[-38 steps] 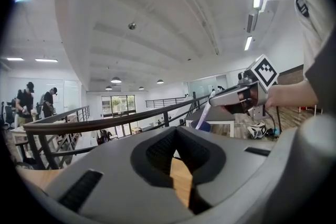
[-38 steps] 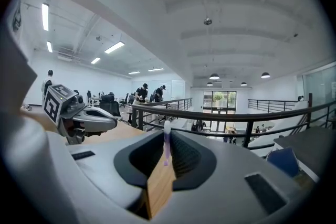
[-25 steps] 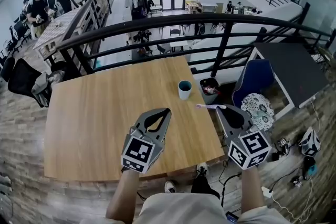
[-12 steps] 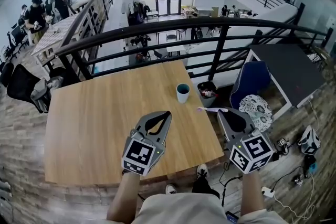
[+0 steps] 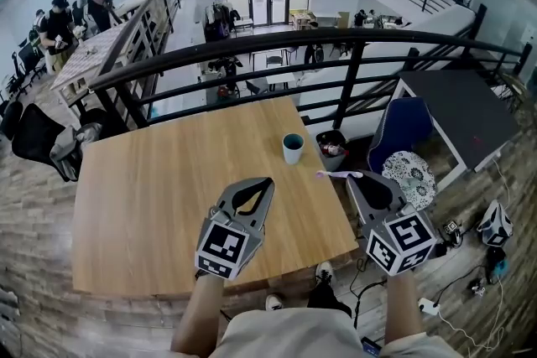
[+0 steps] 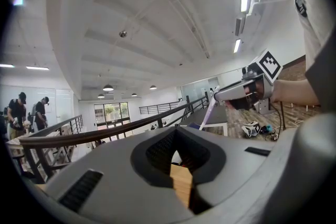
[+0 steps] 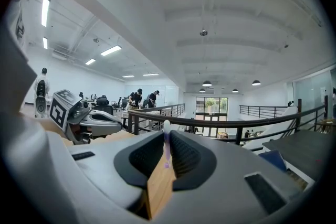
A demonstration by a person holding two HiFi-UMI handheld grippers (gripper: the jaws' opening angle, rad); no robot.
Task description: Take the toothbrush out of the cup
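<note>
Right gripper (image 5: 352,179) has the toothbrush (image 5: 336,175) pinched in its jaws, out of the cup (image 5: 293,148) and off to its right. Left gripper (image 5: 264,181) hangs closed on nothing, on the near side of the cup.

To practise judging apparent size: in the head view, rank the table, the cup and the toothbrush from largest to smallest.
1. Table: by far the largest.
2. Cup and toothbrush: unsure. The toothbrush looks longer but much thinner, and it is gripped in the right gripper, probably nearer the camera than the cup.
</note>
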